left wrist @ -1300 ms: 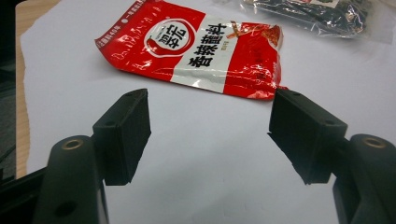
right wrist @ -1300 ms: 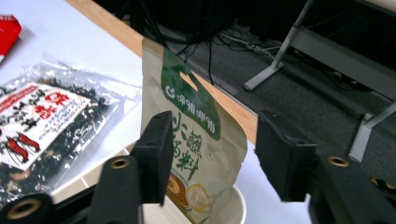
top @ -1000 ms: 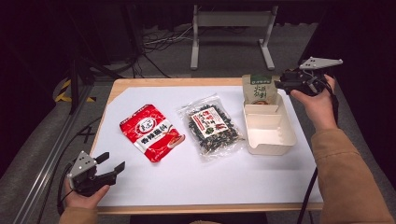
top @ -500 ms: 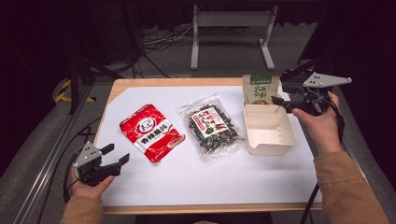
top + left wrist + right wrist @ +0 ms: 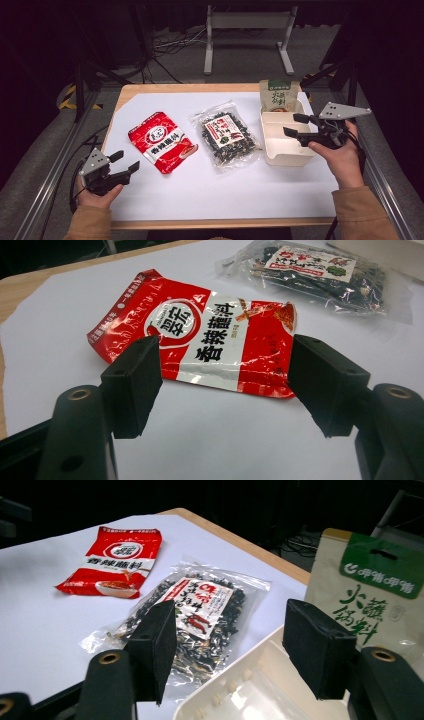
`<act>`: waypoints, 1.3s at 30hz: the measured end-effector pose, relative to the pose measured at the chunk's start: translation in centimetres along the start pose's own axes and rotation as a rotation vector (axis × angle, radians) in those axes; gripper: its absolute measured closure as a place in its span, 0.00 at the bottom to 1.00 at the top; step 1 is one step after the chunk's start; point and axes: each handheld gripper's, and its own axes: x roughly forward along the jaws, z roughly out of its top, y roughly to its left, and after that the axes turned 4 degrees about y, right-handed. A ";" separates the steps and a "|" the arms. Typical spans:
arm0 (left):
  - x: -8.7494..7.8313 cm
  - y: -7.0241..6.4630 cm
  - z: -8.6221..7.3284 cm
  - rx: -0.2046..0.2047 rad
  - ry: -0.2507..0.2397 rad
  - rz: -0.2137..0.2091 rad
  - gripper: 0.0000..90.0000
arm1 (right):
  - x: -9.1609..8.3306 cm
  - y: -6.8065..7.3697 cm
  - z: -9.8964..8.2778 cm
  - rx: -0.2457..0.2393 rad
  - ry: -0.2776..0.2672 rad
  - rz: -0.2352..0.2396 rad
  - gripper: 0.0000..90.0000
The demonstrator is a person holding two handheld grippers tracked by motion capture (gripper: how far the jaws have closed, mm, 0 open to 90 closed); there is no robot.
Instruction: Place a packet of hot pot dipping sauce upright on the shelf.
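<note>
A red seasoning packet (image 5: pixel 162 141) (image 5: pixel 200 335) lies flat on the white sheet at the left. My left gripper (image 5: pixel 126 161) (image 5: pixel 225 385) hovers open just short of its near corner, with nothing between the jaws. A clear bag of dark dried pieces (image 5: pixel 227 137) (image 5: pixel 195 615) lies in the middle. A cream tray (image 5: pixel 285 150) (image 5: pixel 240 695) sits at the right, with a beige and green pouch (image 5: pixel 278 95) (image 5: pixel 370 600) standing upright at its far end. My right gripper (image 5: pixel 292 125) (image 5: pixel 230 650) is open over the tray's right side, pointing left and holding nothing.
The white sheet (image 5: pixel 210 200) covers most of the wooden table, whose edge (image 5: pixel 165 89) shows at the back. A metal frame (image 5: pixel 247 30) and cables lie on the dark floor beyond. Rails run along both sides of the table.
My right gripper has drawn back from beside the pouch, toward the person and a little left, over the tray. The left gripper has edged slightly toward the red packet.
</note>
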 end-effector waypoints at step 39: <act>3.1 6.7 4.6 -0.119 0.214 0.115 0.34 | 6.3 6.2 -4.3 -0.097 0.125 0.221 0.55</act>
